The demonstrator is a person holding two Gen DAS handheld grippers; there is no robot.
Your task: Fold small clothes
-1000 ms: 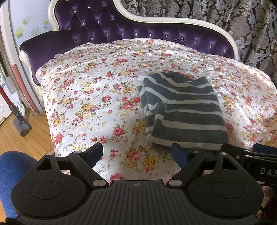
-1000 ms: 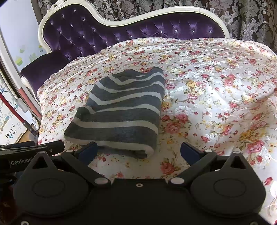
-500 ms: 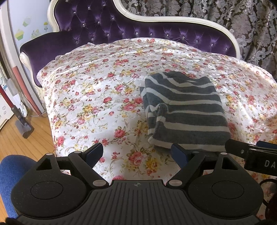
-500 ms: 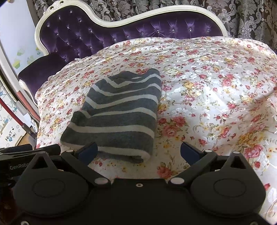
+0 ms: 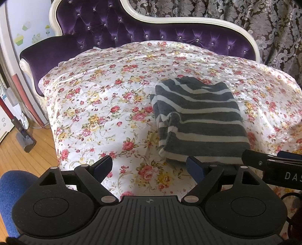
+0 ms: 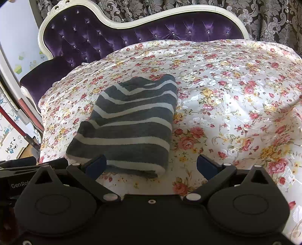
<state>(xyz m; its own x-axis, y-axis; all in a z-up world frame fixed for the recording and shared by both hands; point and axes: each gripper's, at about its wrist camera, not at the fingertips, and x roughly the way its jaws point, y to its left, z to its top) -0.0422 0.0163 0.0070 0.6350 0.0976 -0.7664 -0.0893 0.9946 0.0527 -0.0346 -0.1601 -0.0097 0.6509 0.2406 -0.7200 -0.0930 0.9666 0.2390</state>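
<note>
A grey garment with white stripes [image 5: 200, 120] lies folded into a compact rectangle on the floral cover; it also shows in the right wrist view [image 6: 130, 122]. My left gripper [image 5: 149, 165] is open and empty, held near the cover's front edge, left of the garment's near end. My right gripper [image 6: 151, 164] is open and empty, just in front of the garment's near edge and apart from it. The right gripper's body shows at the right edge of the left wrist view [image 5: 273, 165].
The floral cover [image 5: 105, 105] drapes a purple tufted sofa [image 5: 132, 32] with a cream frame. A patterned curtain [image 6: 264, 17] hangs behind. At the left are wooden floor [image 5: 17, 150], a vacuum [image 5: 20, 128] and a blue cushion [image 5: 13, 181].
Both grippers have drawn back slightly from the garment, which lies a little farther away in both views. The garment has not moved, and both grippers stay open.
</note>
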